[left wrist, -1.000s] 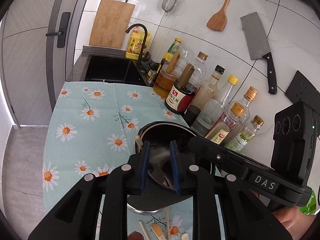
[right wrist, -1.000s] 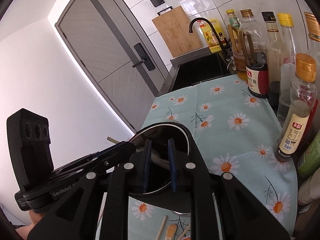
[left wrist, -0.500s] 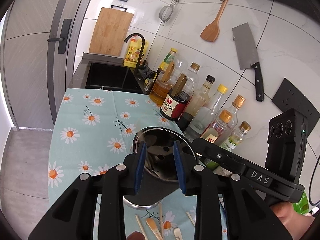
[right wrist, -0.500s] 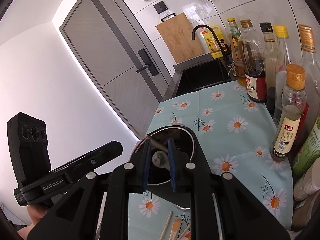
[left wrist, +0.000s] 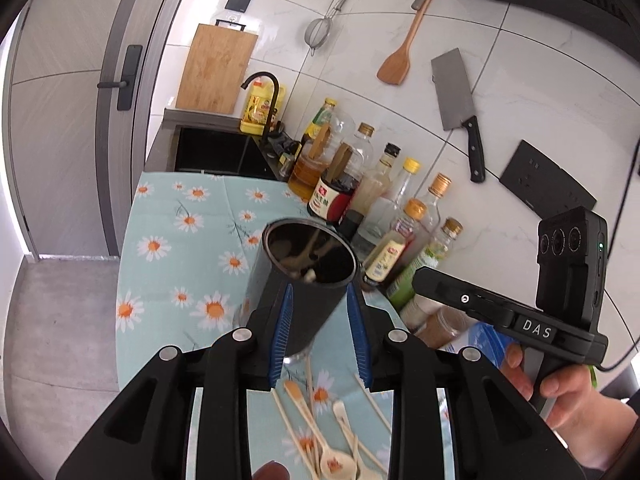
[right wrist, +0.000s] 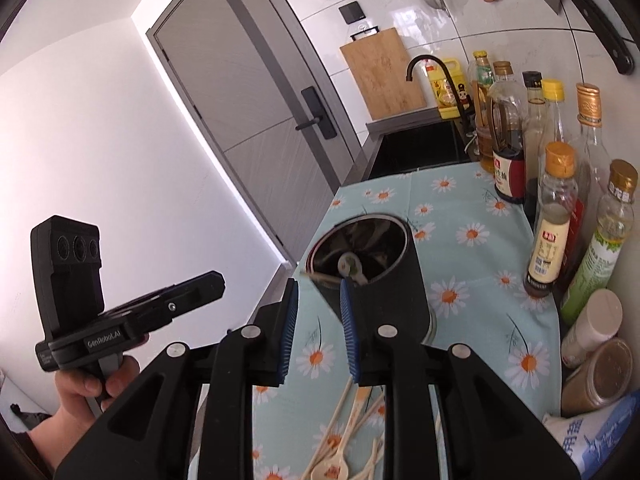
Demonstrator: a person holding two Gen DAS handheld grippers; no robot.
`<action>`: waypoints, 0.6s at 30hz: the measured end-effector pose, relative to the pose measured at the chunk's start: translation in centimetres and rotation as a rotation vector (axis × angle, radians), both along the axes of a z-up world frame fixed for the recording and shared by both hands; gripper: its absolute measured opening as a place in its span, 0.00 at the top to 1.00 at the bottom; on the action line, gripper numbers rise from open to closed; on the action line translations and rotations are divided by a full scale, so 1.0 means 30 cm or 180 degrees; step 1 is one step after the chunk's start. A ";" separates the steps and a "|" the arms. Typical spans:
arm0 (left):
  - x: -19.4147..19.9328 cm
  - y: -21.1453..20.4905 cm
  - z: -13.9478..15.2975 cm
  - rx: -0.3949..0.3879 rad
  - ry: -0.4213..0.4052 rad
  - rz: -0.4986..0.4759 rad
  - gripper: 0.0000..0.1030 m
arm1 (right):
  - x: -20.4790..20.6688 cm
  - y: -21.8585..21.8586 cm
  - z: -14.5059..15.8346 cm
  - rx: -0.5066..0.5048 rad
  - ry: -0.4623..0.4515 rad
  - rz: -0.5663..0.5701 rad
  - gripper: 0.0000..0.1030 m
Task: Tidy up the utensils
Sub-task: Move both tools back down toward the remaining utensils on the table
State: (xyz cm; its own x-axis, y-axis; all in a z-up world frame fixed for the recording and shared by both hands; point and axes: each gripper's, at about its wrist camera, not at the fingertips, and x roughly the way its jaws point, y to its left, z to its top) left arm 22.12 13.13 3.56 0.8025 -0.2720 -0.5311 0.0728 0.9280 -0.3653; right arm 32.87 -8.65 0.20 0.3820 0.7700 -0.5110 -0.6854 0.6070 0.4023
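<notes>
A black cylindrical utensil holder [left wrist: 304, 280] [right wrist: 384, 280] stands on the daisy tablecloth [left wrist: 168, 248], with a pale spoon [right wrist: 349, 265] and a chopstick inside it. My left gripper [left wrist: 319, 294] is open; the holder shows just beyond its blue pads, which do not press on it. My right gripper [right wrist: 318, 286] has its jaws opening and nothing gripped; its right finger overlaps the holder's near wall. Loose wooden spoons and chopsticks [left wrist: 320, 436] [right wrist: 344, 440] lie on the cloth below both grippers. Each hand-held gripper also shows from the side in the other's view: the right gripper [left wrist: 418, 280] and the left gripper [right wrist: 220, 280].
Sauce and oil bottles [left wrist: 384, 208] [right wrist: 560, 208] line the tiled wall on the right. Jars [right wrist: 596, 372] and a blue bag [right wrist: 600, 436] sit nearer. A black sink [left wrist: 216, 152] and tap lie beyond the cloth. A cleaver [left wrist: 456, 96] and a wooden spatula [left wrist: 400, 60] hang on the wall. The counter's left edge drops to the floor.
Both grippers have drawn back and up from over the holder's mouth, so its black wall now shows. More of the loose utensils on the cloth have come into view.
</notes>
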 end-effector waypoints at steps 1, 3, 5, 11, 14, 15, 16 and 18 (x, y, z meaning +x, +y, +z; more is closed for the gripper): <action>-0.012 0.001 -0.004 -0.0009 0.0018 -0.0013 0.74 | -0.009 -0.009 -0.005 -0.0030 0.0063 0.0039 0.69; -0.036 0.002 -0.020 -0.0002 0.0080 -0.0063 0.74 | -0.025 -0.030 -0.019 -0.0032 0.0194 0.0074 0.62; -0.054 0.006 -0.038 0.0016 0.0144 -0.0078 0.74 | -0.040 -0.053 -0.034 -0.0048 0.0290 0.0087 0.62; -0.094 0.015 -0.122 -0.0004 0.0379 -0.0137 0.74 | -0.055 -0.101 -0.118 -0.0427 0.0535 0.0004 0.62; -0.100 0.013 -0.172 -0.0034 0.0537 -0.0172 0.74 | -0.043 -0.112 -0.183 -0.0694 0.0812 -0.0009 0.62; -0.099 0.009 -0.191 -0.0034 0.0603 -0.0190 0.74 | -0.040 -0.112 -0.199 -0.0790 0.0860 -0.0015 0.62; -0.097 0.003 -0.210 -0.0023 0.0667 -0.0212 0.74 | -0.039 -0.111 -0.221 -0.0924 0.0905 -0.0028 0.62; -0.096 -0.005 -0.244 -0.0025 0.0769 -0.0243 0.74 | -0.034 -0.112 -0.259 -0.1087 0.1002 -0.0061 0.62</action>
State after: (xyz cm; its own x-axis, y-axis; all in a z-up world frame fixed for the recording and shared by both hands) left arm 19.24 12.99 -3.76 0.6294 -0.3318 -0.7027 0.0523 0.9203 -0.3877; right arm 31.86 -12.02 -7.57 0.1803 0.5317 -0.8275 -0.5493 0.7523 0.3637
